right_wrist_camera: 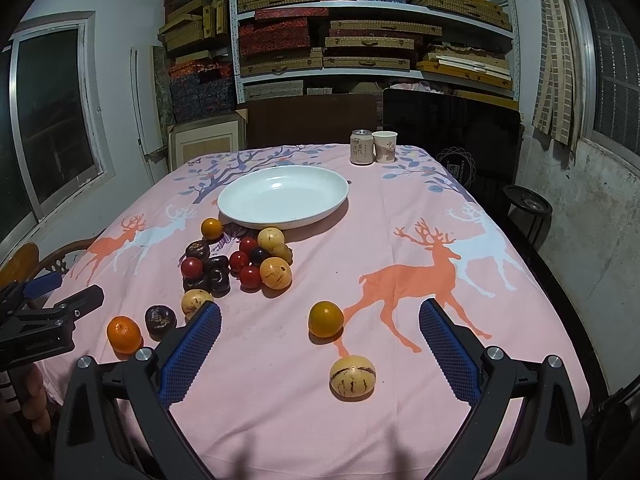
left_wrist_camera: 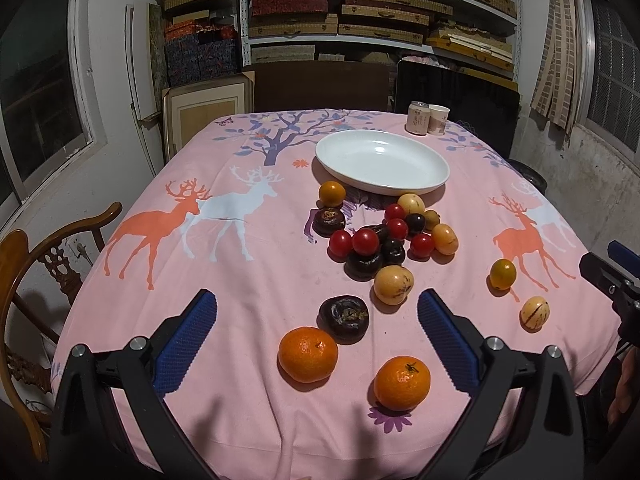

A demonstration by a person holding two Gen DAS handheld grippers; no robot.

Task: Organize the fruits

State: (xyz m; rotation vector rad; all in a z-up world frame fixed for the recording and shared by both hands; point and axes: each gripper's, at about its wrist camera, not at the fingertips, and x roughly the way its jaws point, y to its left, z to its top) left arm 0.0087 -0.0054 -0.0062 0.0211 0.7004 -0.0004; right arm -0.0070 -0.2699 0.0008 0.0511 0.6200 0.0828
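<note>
An empty white oval plate (left_wrist_camera: 382,160) (right_wrist_camera: 284,196) sits at the far middle of the pink deer tablecloth. In front of it lies a pile of fruit (left_wrist_camera: 384,236) (right_wrist_camera: 240,262): red tomatoes, dark round fruits, yellow striped ones. Two mandarins (left_wrist_camera: 308,354) (left_wrist_camera: 402,382) and a dark fruit (left_wrist_camera: 344,318) lie between the fingers of my open left gripper (left_wrist_camera: 318,336). My open right gripper (right_wrist_camera: 320,344) frames a small orange fruit (right_wrist_camera: 326,319) and a striped yellow melon (right_wrist_camera: 353,377). Neither gripper holds anything.
A drink can (left_wrist_camera: 419,118) (right_wrist_camera: 362,147) and a paper cup (left_wrist_camera: 438,119) (right_wrist_camera: 385,147) stand at the table's far edge. A wooden chair (left_wrist_camera: 44,264) stands at the left. Shelves of boxes (right_wrist_camera: 360,32) fill the back wall. A person's hand (right_wrist_camera: 34,400) holds the left tool.
</note>
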